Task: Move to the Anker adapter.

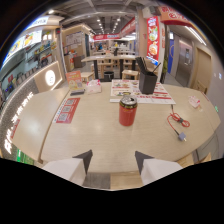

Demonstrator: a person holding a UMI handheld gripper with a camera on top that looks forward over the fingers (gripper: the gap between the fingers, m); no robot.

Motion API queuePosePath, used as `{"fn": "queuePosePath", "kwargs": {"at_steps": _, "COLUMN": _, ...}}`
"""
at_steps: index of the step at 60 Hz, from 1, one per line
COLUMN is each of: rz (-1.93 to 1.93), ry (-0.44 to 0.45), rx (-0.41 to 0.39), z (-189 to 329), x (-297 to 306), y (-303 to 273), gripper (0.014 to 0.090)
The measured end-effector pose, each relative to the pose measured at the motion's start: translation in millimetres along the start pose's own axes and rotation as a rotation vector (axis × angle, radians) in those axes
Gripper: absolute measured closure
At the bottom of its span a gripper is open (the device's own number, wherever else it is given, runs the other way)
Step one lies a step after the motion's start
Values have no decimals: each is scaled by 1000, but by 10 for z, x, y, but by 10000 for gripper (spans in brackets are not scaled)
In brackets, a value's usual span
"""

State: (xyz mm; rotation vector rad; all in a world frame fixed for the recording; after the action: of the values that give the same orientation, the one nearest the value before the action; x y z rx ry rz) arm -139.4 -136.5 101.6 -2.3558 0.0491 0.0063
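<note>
Claw [113, 161] gapes empty, red can [127, 110] standing beyond its fingers.

A pale wooden surface [100, 135] stands in a food court. Beyond it are more tables [107, 60] and stools [130, 74]. Ceiling lights [102, 25] glow above red signs [152, 37].

We count one red can [127, 110], one black holder [148, 82], one red cable [178, 122], and two red-printed sheets [66, 110] [134, 91] on the surface [100, 135].
</note>
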Motion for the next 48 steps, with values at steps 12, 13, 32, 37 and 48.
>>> {"fn": "queuePosePath", "kwargs": {"at_steps": 12, "rz": -12, "ry": -25, "rx": -6, "z": -93, "x": 201, "y": 77, "gripper": 201}}
{"fn": "queuePosePath", "kwargs": {"at_steps": 13, "rz": -13, "ry": -26, "rx": -8, "z": -103, "x": 238, "y": 89, "gripper": 202}}
{"fn": "queuePosePath", "kwargs": {"at_steps": 32, "rz": -23, "ry": 50, "rx": -73, "z": -305, "x": 1559, "y": 348, "gripper": 202}}
{"fn": "queuePosePath", "kwargs": {"at_steps": 37, "rz": -27, "ry": 80, "rx": -77, "z": -260, "x": 1946, "y": 313, "gripper": 201}}
{"fn": "queuePosePath", "kwargs": {"at_steps": 48, "rz": -40, "ry": 98, "rx": -71, "z": 53, "x": 2619, "y": 137, "gripper": 205}}
